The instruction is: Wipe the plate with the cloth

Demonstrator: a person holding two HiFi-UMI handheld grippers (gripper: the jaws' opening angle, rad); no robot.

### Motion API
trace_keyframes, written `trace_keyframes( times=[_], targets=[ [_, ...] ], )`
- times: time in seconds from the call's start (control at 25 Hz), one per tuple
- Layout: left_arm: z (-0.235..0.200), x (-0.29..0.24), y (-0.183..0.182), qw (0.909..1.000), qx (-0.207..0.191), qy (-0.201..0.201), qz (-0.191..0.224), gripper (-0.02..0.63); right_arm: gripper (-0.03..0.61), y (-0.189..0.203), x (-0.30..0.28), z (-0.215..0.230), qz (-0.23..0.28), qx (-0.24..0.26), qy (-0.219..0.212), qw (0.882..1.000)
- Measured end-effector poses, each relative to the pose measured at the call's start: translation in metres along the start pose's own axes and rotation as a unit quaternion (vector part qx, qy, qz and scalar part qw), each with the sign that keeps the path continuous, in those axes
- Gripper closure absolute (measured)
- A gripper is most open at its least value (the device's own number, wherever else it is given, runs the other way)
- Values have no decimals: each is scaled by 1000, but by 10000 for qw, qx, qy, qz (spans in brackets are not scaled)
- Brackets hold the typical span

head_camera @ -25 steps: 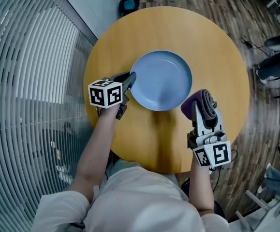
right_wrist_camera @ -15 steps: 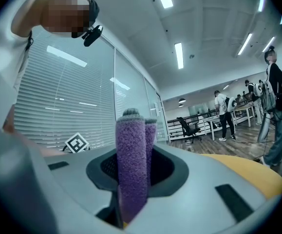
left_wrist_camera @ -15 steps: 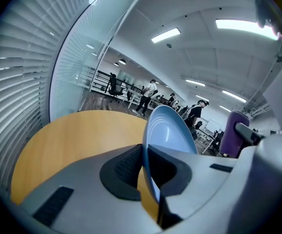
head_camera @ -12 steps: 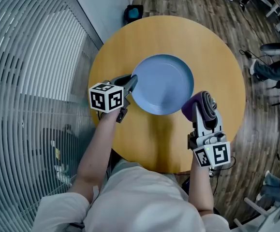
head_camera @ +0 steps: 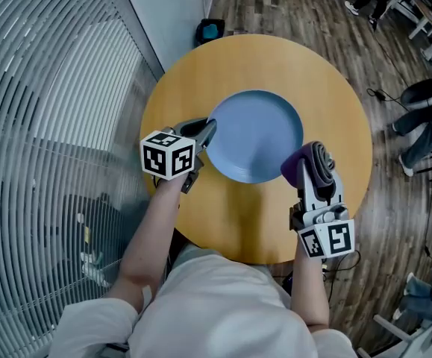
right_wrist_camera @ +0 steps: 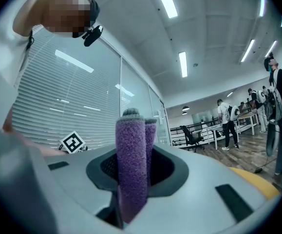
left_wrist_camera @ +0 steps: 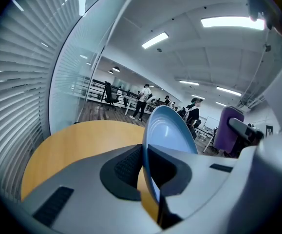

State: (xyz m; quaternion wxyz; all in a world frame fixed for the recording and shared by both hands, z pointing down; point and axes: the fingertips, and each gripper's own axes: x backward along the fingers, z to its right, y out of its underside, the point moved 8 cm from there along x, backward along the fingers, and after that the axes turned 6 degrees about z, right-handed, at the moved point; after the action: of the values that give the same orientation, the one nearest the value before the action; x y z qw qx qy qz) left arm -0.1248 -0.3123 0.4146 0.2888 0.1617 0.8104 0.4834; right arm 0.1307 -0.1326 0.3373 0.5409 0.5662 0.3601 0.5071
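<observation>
Now, blue plate [head_camera: 260, 136] and purple cloth [head_camera: 298, 163] both held.
Left gripper [head_camera: 207, 130] pinches the plate's left rim; right gripper [head_camera: 314, 165] clamps the rolled cloth by its near-right edge.

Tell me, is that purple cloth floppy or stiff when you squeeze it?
Probably soft: the purple cloth is folded over and pinched in the right tool. Likely light, since its folds stand up unsupported. Its fuzzy surface probably grips well.
</observation>
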Motion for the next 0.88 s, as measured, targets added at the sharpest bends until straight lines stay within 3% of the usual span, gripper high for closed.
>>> trace_keyframes(
  times=[0.24, 0.88],
  targets=[
    [56, 26, -5, 9996, -230, -31, 145, 589, 477, -32, 42, 2, 174, 105, -143, 9997],
    [120, 67, 6, 9968, -687, -187, 371, 589, 477, -50, 77, -8, 283, 278, -642, 9971]
  ],
)
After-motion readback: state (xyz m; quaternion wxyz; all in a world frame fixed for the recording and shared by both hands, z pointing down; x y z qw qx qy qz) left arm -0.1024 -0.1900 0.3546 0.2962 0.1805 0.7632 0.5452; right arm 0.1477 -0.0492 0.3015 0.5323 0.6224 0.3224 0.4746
